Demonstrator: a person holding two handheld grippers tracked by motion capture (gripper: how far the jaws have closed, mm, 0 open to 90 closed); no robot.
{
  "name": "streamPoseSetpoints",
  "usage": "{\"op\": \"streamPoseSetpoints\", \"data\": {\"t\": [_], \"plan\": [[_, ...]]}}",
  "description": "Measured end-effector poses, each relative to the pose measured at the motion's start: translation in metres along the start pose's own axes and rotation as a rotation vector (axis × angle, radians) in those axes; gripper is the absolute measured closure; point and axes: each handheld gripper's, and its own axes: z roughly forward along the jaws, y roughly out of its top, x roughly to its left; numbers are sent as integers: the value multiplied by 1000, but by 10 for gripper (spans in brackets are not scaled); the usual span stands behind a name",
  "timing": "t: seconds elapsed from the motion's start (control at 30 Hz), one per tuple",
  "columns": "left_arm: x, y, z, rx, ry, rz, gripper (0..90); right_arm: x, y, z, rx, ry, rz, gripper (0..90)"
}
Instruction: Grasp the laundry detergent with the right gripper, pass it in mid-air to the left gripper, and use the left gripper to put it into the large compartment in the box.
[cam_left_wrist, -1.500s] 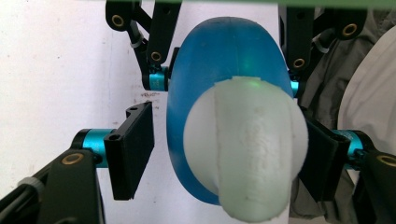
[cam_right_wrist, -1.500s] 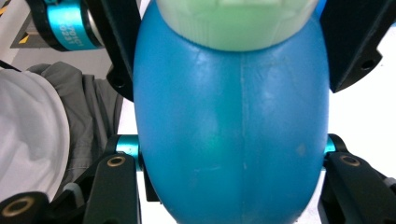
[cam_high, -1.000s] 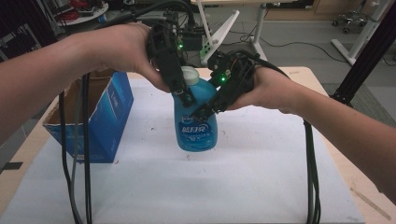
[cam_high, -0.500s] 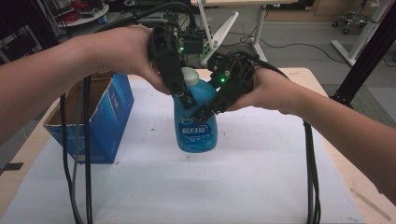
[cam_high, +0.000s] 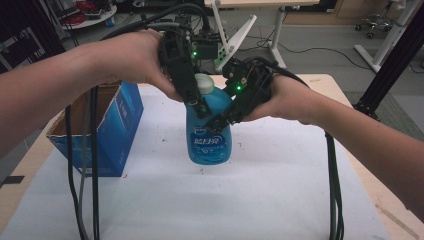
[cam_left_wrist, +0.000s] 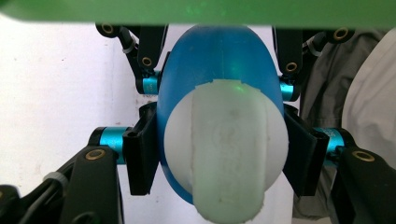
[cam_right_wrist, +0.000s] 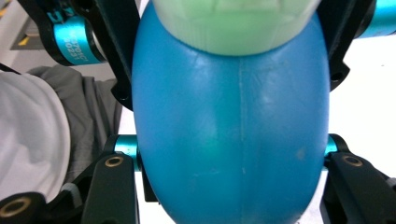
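Lab or workshop, desk frames, office chair base, floor cables

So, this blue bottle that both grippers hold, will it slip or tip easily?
The blue bottle looks smooth and rounded, so the pads may slide. It is tall on a narrow base, so it could tip when pushed. The plastic wall probably gives a little.

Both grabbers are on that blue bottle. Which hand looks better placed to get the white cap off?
Probably the left. The left gripper clamps the bottle right at its white cap, while the right gripper squeezes the blue body below and can steady it.
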Motion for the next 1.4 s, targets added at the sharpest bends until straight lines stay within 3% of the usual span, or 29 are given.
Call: {"op": "streamPoseSetpoints", "data": {"t": [0.23,0.37,0.4,0.6,0.73,0.93,1.03,1.23,1.37,1.4], "plan": [[1,-2,3,13,4,-3,383,0,0,2,-1,9,6,228],[1,-3,2,15,3,-3,383,1,-2,0,10,16,31,203],[1,-3,1,17,5,-6,384,-1,-3,-2,7,9,27,145],[0,-8,-6,16,10,-20,384,-8,-20,-18,36,-39,96,132],[0,-12,-19,7,30,-37,383,-13,-35,-30,88,-89,128,132],[2,-23,-41,-15,53,-92,383,-23,-67,-41,224,-151,182,132],[4,-31,-56,-15,73,-149,384,-29,-83,-51,267,-185,201,132],[7,-47,-80,-33,124,-226,383,-36,-97,-70,310,-228,264,132],[8,-56,-93,-44,150,-262,383,-41,-106,-77,331,-246,282,132],[8,-62,-101,-50,167,-286,383,-42,-108,-79,332,-247,288,132]]}}
